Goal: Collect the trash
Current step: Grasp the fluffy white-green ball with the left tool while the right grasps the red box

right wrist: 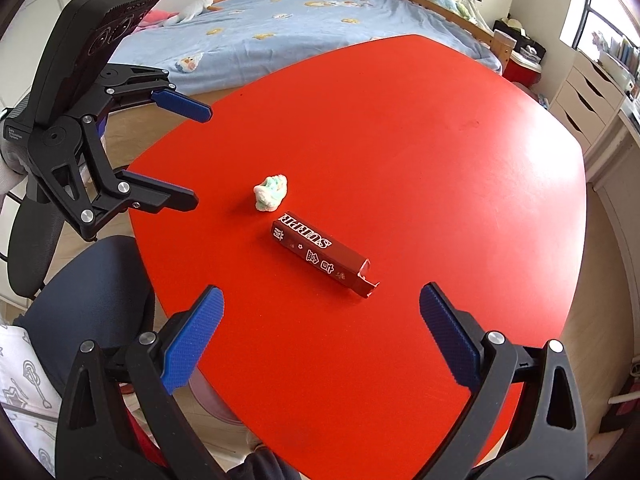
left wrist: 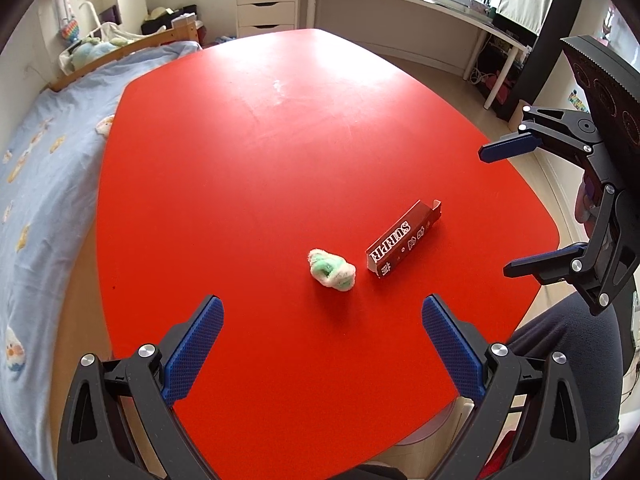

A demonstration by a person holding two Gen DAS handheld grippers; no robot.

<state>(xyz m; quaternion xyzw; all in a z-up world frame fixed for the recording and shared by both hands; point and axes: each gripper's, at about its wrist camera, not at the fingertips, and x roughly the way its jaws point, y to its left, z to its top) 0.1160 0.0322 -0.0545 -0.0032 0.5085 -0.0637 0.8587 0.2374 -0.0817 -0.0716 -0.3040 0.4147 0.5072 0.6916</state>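
A crumpled white and green wad of paper (left wrist: 332, 269) (right wrist: 271, 193) lies on the red table (left wrist: 256, 168) (right wrist: 440, 160). Right beside it, not touching, lies a dark red carton box (left wrist: 404, 240) (right wrist: 324, 255) with one end flap open. My left gripper (left wrist: 322, 312) hovers open just short of the wad, nothing between its fingers; it also shows at the left of the right wrist view (right wrist: 202, 158). My right gripper (right wrist: 320, 300) is open too, close to the box's open end, and appears at the right edge of the left wrist view (left wrist: 496, 212).
A bed with a light blue cover (left wrist: 44, 168) (right wrist: 280, 20) runs along one side of the table. A white drawer unit (left wrist: 266, 2) and a white desk (left wrist: 420, 8) stand beyond. The person's dark-clothed leg (right wrist: 92, 292) and a chair are at the near table edge.
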